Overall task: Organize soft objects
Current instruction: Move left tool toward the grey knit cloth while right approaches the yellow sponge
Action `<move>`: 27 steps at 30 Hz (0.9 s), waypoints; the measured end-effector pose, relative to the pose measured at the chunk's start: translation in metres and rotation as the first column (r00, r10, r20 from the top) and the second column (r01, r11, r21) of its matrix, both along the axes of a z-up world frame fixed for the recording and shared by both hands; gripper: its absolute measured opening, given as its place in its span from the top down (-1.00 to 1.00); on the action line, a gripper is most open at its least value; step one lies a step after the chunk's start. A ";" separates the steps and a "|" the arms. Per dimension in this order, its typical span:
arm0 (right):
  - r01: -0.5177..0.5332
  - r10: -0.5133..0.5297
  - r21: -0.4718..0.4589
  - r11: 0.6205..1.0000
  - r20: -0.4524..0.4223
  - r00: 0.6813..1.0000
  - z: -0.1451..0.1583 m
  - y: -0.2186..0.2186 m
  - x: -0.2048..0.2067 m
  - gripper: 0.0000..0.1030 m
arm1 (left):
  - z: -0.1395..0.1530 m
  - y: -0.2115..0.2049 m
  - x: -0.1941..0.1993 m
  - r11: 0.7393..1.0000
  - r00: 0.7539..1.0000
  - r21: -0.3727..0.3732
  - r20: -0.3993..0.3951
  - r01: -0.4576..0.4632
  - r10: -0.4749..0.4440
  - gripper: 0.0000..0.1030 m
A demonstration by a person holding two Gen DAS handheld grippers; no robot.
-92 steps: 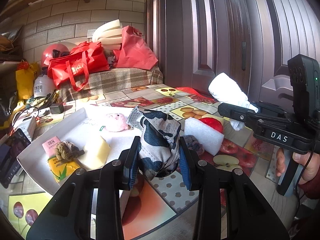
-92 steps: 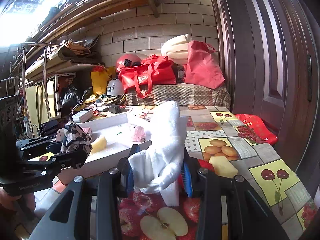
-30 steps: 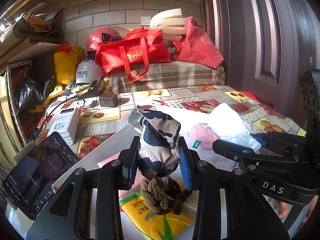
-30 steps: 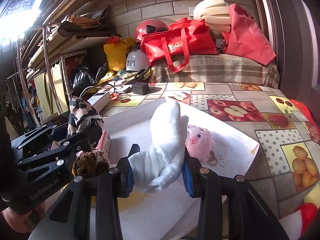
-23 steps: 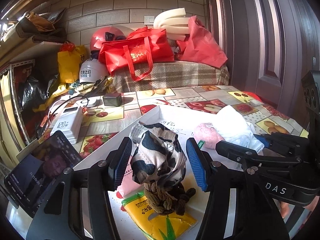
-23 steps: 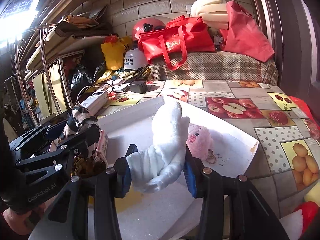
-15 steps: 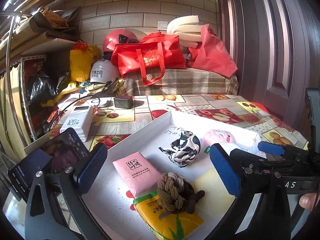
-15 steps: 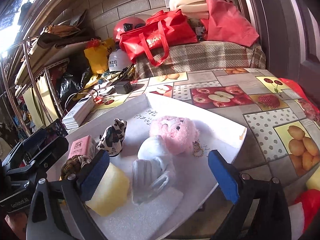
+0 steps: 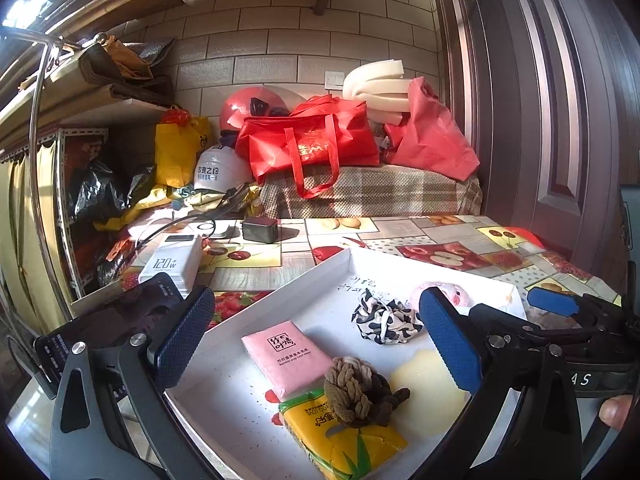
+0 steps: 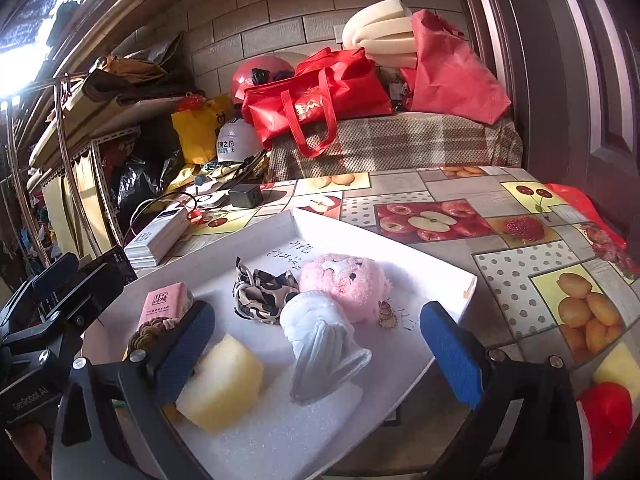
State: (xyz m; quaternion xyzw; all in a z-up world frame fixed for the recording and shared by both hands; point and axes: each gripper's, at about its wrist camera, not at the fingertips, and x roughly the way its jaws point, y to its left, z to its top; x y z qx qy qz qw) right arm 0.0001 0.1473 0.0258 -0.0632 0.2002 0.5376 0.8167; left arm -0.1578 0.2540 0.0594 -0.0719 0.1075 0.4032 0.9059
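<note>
In the white tray [image 10: 460, 292] on the fruit-print worktop [image 10: 516, 240] lie the soft things sorted so far: the cow-print cloth [image 9: 386, 316] far of centre, the white rolled towel [image 10: 320, 340] just near the pink plush toy [image 10: 344, 280] and touching it, the yellow sponge [image 10: 220, 388], the knotted rope [image 9: 356, 392] on a yellow packet [image 9: 344, 436], and a pink tissue pack [image 9: 286, 354]. I judge both drops done. The next move, I reckon, calls for reaching right, off the tray, where a red and a yellow piece [image 10: 608, 396] wait. My left tool [image 9: 316, 340] stands wide and holds nothing; my right tool [image 10: 316, 352] also stands wide, empty, the towel lying loose between its pads.
</note>
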 end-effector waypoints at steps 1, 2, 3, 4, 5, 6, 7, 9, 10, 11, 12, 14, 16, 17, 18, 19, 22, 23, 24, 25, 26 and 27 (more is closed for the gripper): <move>0.002 -0.002 0.004 1.000 0.005 1.000 0.001 -0.001 -0.001 -0.99 | 0.000 -0.001 0.000 1.000 1.000 -0.002 0.003 0.000 0.000 -1.00; 0.004 -0.004 0.006 1.000 0.009 1.000 0.001 -0.002 -0.002 -0.99 | 0.000 -0.001 -0.001 1.000 1.000 -0.004 0.005 0.002 -0.002 -1.00; 0.004 -0.004 0.009 1.000 0.012 1.000 0.001 -0.003 -0.003 -0.99 | 0.000 -0.002 -0.002 1.000 1.000 -0.007 0.008 0.005 -0.005 -1.00; 0.005 -0.005 0.013 1.000 0.016 1.000 0.002 -0.004 -0.003 -0.99 | 0.000 -0.002 -0.002 1.000 1.000 -0.010 0.011 0.008 -0.008 -1.00; 0.005 -0.005 0.016 1.000 0.020 1.000 0.002 -0.005 -0.004 -0.99 | 0.000 -0.003 -0.003 1.000 1.000 -0.011 0.013 0.011 -0.011 -1.00; 0.005 -0.006 0.020 1.000 0.024 1.000 0.002 -0.007 -0.005 -0.99 | 0.000 -0.004 -0.003 1.000 1.000 -0.013 0.015 0.014 -0.013 -1.00; 0.005 -0.006 0.023 1.000 0.027 1.000 0.003 -0.008 -0.005 -0.99 | 0.000 -0.005 -0.004 1.000 1.000 -0.015 0.017 0.016 -0.015 -1.00; 0.001 -0.001 0.025 1.000 0.029 1.000 0.003 -0.011 -0.007 -0.99 | 0.000 -0.008 -0.008 1.000 1.000 -0.019 0.023 0.009 -0.008 -1.00; -0.006 0.005 0.027 1.000 0.028 1.000 0.002 -0.012 -0.007 -0.99 | 0.000 -0.010 -0.010 1.000 1.000 -0.020 0.029 -0.001 0.002 -1.00; -0.011 0.010 0.028 1.000 0.029 1.000 0.002 -0.014 -0.008 -0.99 | 0.000 -0.011 -0.013 1.000 0.999 -0.024 0.038 -0.005 0.006 -1.00; -0.014 0.013 0.030 0.999 0.035 0.999 0.002 -0.016 -0.010 -0.99 | 0.000 -0.012 -0.016 1.000 0.999 -0.031 0.052 -0.006 0.008 -1.00; -0.022 0.020 0.036 0.999 0.052 0.998 0.003 -0.019 -0.014 -0.99 | 0.000 -0.012 -0.023 0.998 0.997 -0.053 0.079 -0.016 0.020 -1.00; -0.033 0.030 0.043 0.999 0.074 0.997 0.004 -0.022 -0.020 -0.99 | -0.002 -0.012 -0.029 0.997 0.995 -0.078 0.098 -0.030 0.037 -1.00; -0.042 0.037 0.047 0.998 0.086 0.996 0.004 -0.024 -0.023 -0.99 | -0.002 -0.012 -0.031 0.995 0.994 -0.088 0.104 -0.035 0.045 -1.00; -0.050 0.045 0.051 0.997 0.099 0.994 0.005 -0.026 -0.026 -0.99 | -0.002 -0.012 -0.033 0.995 0.993 -0.095 0.109 -0.040 0.050 -1.00; -0.058 0.051 0.053 0.997 0.114 0.992 0.005 -0.029 -0.030 -0.99 | -0.003 -0.013 -0.034 0.994 0.992 -0.099 0.112 -0.041 0.053 -1.00; -0.089 0.081 0.045 0.995 0.160 0.984 0.005 -0.041 -0.041 -0.99 | -0.002 -0.017 -0.034 0.995 0.993 -0.095 0.105 -0.038 0.048 -1.00; -0.101 0.093 0.041 0.994 0.171 0.981 0.004 -0.047 -0.045 -0.99 | -0.002 -0.019 -0.033 0.996 0.994 -0.087 0.098 -0.034 0.042 -1.00; -0.113 0.104 0.042 0.993 0.181 0.978 0.004 -0.055 -0.048 -0.99 | -0.002 -0.021 -0.031 0.996 0.995 -0.079 0.088 -0.029 0.036 -1.00; -0.122 0.112 0.043 0.992 0.186 0.976 0.004 -0.063 -0.049 -0.99 | -0.002 -0.025 -0.028 0.997 0.997 -0.068 0.074 -0.020 0.026 -1.00; -0.127 0.116 0.048 0.991 0.184 0.976 0.004 -0.072 -0.049 -0.99 | -0.002 -0.029 -0.024 0.998 0.998 -0.055 0.057 -0.006 0.009 -1.00; -0.128 0.116 0.055 0.990 0.181 0.977 0.004 -0.083 -0.046 -0.99 | -0.002 -0.034 -0.020 0.999 0.999 -0.040 0.040 0.009 -0.008 -1.00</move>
